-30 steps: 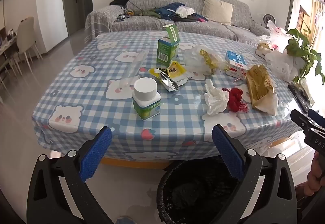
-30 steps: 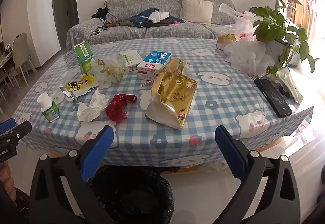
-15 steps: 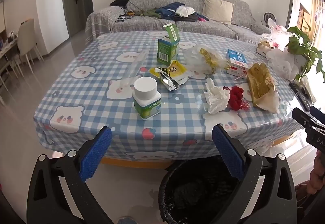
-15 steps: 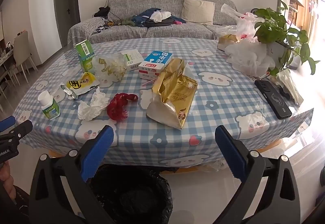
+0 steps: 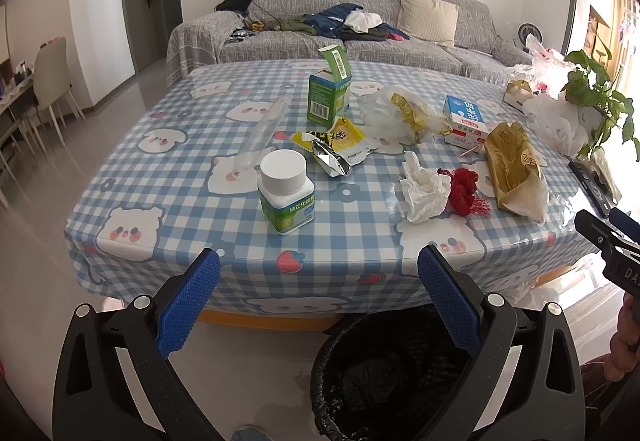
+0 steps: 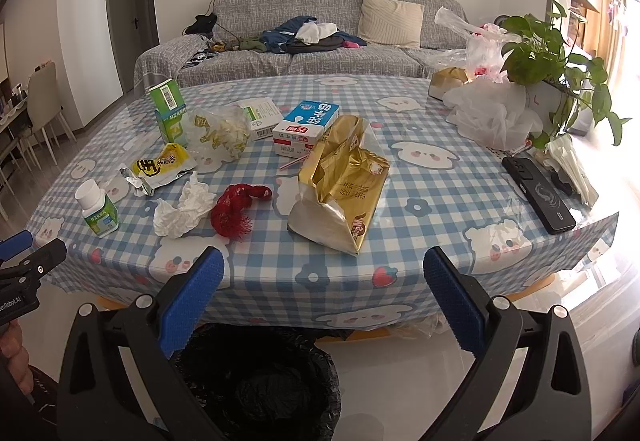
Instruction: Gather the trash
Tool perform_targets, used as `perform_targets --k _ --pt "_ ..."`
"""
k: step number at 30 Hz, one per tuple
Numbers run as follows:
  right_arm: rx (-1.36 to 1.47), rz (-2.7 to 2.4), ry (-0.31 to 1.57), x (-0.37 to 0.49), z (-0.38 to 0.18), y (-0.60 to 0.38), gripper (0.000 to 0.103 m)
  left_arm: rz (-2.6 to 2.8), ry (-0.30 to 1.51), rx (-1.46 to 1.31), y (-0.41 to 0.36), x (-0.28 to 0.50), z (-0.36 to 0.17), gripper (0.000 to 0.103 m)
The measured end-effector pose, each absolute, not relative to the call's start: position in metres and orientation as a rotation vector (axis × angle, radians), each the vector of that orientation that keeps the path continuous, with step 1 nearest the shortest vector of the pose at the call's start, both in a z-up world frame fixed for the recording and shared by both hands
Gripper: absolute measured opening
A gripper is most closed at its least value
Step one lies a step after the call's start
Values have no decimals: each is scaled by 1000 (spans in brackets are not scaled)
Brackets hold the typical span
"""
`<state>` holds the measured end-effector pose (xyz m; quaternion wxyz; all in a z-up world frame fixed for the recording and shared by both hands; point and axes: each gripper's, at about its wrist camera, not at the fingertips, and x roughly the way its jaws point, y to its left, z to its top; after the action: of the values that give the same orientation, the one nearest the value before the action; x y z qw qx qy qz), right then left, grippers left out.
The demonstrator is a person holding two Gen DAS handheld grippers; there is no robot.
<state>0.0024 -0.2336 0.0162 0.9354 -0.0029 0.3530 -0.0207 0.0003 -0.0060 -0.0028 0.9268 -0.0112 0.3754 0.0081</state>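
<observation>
You've drawn both grippers back a touch from the table (image 5: 120, 169): in the left wrist view its near edge sits slightly higher and more of the bin (image 5: 384, 373) shows beneath it. The shift is slight, perhaps just tilt. Nothing on the table has moved.

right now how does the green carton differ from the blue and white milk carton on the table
The green carton stands upright with its top flap open; the blue and white milk carton lies flat on its side. The green carton sits toward the left of the table in the right wrist view, next to a clear crumpled bag; the milk carton lies nearer the middle, behind the gold bag. Both are small box-shaped cartons, untouched.
</observation>
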Motion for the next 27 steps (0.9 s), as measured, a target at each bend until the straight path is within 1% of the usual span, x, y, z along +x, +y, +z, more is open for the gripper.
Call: perform_targets --k 27 --pt "2 -39 721 3 17 -234 96 18 771 -26 -7 0 -3 97"
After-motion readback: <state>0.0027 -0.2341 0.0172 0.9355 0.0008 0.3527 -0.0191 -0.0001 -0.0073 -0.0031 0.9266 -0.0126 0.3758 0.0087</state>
